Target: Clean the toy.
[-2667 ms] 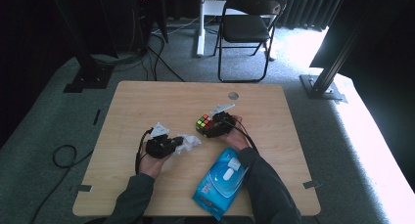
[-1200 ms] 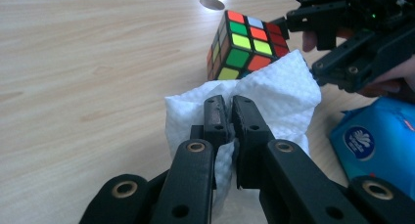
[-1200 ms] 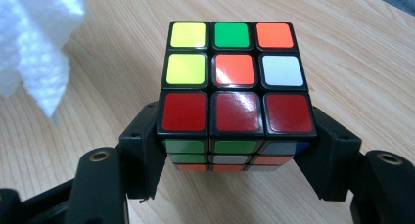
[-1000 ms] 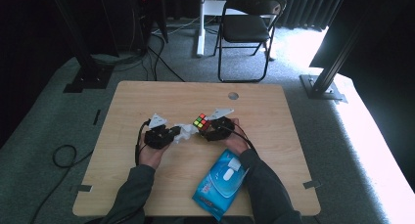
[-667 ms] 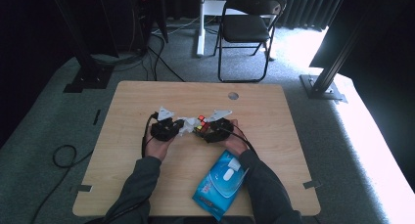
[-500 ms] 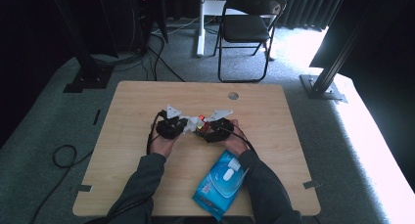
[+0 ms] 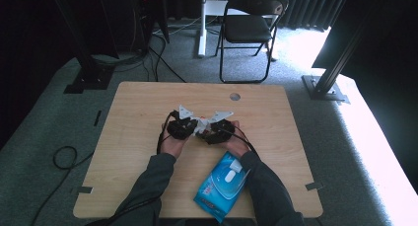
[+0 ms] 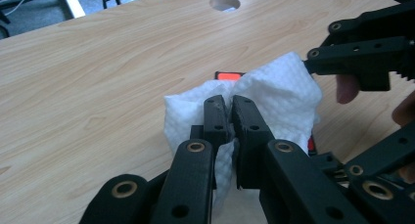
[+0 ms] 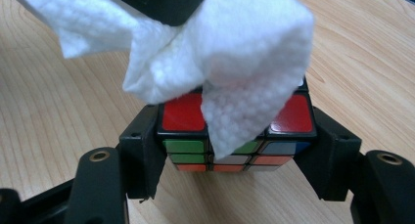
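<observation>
Two grippers meet at mid-frame over the desk: the right gripper clamps the puzzle cube between its fingers, steadying it (likely for wiping), while the left gripper pinches a white wipe draped across the cube's top.

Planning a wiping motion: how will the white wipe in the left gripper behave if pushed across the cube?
Likely floppy: the wipe folds and droops over the Rubik's cube. Probably light, since the shut left gripper holds it by a pinch. It may bunch rather than slide flat.
</observation>
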`<state>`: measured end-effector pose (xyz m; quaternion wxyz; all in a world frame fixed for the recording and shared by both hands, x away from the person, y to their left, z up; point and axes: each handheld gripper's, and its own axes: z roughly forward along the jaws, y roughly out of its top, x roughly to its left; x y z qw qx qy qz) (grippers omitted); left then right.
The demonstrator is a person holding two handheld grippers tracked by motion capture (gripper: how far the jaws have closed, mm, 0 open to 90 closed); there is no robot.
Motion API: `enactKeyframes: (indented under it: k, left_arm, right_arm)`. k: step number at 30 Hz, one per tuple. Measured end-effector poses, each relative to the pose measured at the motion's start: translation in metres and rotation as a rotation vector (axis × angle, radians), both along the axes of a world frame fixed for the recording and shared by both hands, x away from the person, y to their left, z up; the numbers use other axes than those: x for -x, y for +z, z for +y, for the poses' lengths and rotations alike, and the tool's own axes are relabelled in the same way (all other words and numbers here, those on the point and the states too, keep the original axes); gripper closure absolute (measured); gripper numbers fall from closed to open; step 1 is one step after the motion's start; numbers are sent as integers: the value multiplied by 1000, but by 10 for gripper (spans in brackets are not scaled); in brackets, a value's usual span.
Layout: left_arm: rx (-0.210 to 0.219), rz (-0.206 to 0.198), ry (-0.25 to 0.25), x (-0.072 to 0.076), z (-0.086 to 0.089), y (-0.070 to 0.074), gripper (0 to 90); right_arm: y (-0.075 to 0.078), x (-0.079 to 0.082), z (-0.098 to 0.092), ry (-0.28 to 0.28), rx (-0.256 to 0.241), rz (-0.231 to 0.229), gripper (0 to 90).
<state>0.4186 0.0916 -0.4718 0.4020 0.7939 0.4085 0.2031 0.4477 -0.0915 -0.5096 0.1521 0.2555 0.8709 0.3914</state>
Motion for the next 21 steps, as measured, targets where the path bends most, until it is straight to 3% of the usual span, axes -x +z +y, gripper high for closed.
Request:
enactKeyframes:
  k: [6, 15, 21]
  left_arm:
    - [-13, -8, -86, 6, -11, -4, 860]
    - [0, -4, -140, 9, -18, -7, 859]
    - [46, 22, -178, 9, -18, -9, 859]
  right_arm:
    - [-1, 0, 3, 9, 6, 9, 342]
    - [-2, 1, 3, 5, 13, 9, 342]
    - [-3, 0, 3, 11, 16, 10, 342]
